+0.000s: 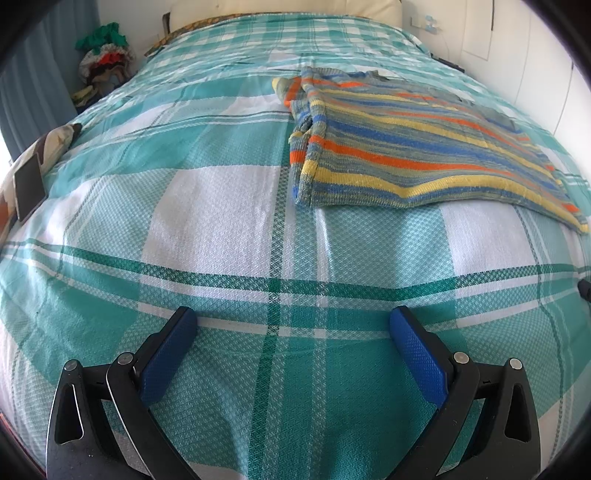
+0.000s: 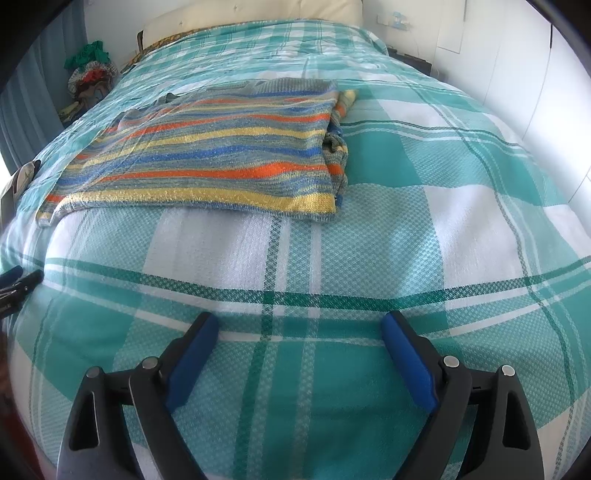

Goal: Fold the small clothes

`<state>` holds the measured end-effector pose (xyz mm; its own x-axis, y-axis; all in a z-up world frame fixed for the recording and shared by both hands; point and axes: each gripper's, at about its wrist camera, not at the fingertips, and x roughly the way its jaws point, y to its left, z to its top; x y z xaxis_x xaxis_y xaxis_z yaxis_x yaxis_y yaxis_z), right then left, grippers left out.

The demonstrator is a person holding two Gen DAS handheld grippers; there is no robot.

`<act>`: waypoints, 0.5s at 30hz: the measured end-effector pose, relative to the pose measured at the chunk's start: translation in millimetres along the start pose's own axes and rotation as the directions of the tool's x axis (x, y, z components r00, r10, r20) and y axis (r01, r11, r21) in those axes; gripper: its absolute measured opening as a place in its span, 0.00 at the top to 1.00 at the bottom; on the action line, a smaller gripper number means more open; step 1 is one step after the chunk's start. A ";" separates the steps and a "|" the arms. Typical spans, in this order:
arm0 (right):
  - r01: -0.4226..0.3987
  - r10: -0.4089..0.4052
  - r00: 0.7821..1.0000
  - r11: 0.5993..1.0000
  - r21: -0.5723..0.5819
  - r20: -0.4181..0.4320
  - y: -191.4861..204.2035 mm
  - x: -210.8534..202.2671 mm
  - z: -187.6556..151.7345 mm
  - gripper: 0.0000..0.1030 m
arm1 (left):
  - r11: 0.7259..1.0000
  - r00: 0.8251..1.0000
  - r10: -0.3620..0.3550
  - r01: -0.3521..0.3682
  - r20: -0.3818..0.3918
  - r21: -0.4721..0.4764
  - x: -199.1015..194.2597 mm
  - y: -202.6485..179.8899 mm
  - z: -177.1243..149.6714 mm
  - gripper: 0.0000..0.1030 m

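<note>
A bed (image 1: 229, 221) covered by a teal, white and green checked bedspread (image 2: 406, 229) fills both views, and everything here is placed by the striped knit sweater (image 1: 417, 155) lying flat on it. On the near side of the sweater, a broad stretch of bare bedspread runs down to both grippers. To the sweater's left in the left wrist view the cloth is open as far as the bed's edge, where a dark flat phone-like slab (image 1: 29, 186) leans on a patterned cushion (image 1: 55, 142). To its right in the right wrist view the bedspread is open up to a white wall (image 2: 517, 92). Beyond the sweater lies a cream headboard (image 2: 258, 14), and off the far left corner a heap of mixed clothes (image 1: 105, 59).

The bedspread has a fine diamond weave with slight creases. The sweater is a soft ribbed knit in orange, yellow, blue and grey bands, roughly rectangular, with a sleeve bunched under one side edge and a yellow hem band facing the grippers.

The left gripper (image 1: 293, 319) has its blue textured pads (image 1: 417, 354) spread wide over bare cloth, holding nothing; the sweater sits ahead and to its right, well apart. The right gripper (image 2: 301, 325) is likewise spread wide and empty, the sweater ahead and to its left, well clear of the fingers
</note>
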<state>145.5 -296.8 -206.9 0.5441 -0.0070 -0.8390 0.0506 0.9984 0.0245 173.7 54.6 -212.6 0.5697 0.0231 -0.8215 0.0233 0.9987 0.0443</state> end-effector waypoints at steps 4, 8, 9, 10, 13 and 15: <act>-0.001 0.001 1.000 1.000 0.003 0.001 -0.1 0.0 -0.2 0.12 | 1.000 1.000 0.002 -0.002 0.001 0.002 0.1 -0.3 -0.3 0.01; -0.001 0.001 1.000 1.000 0.003 0.002 0.3 -1.0 -1.1 0.12 | 1.000 1.000 -0.003 0.003 0.009 -0.002 -0.9 0.2 -0.8 0.01; 0.000 0.000 1.000 1.000 0.003 0.002 0.5 -1.1 -1.0 0.12 | 1.000 1.000 -0.009 0.009 0.018 -0.005 -2.1 1.3 -1.7 0.01; 0.000 0.000 1.000 1.000 0.002 0.002 0.5 -1.0 -0.9 0.12 | 1.000 1.000 -0.013 0.014 0.021 -0.008 -3.3 2.0 -2.4 0.01; -0.008 0.008 1.000 1.000 0.007 -0.008 -0.9 -3.8 0.8 0.12 | 1.000 1.000 -0.010 0.010 -0.009 -0.001 -11.9 1.6 -1.7 0.01; -0.037 0.037 0.997 0.999 0.000 -0.062 -4.0 -9.3 7.1 0.10 | 1.000 0.999 0.000 0.002 -0.042 0.027 -28.4 -4.5 -2.3 0.02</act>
<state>146.2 -301.1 -195.4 0.4927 0.0330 -0.8696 0.0307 0.9980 0.0553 155.6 49.5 -190.8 0.5349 0.0245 -0.8445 0.0463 0.9972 0.0582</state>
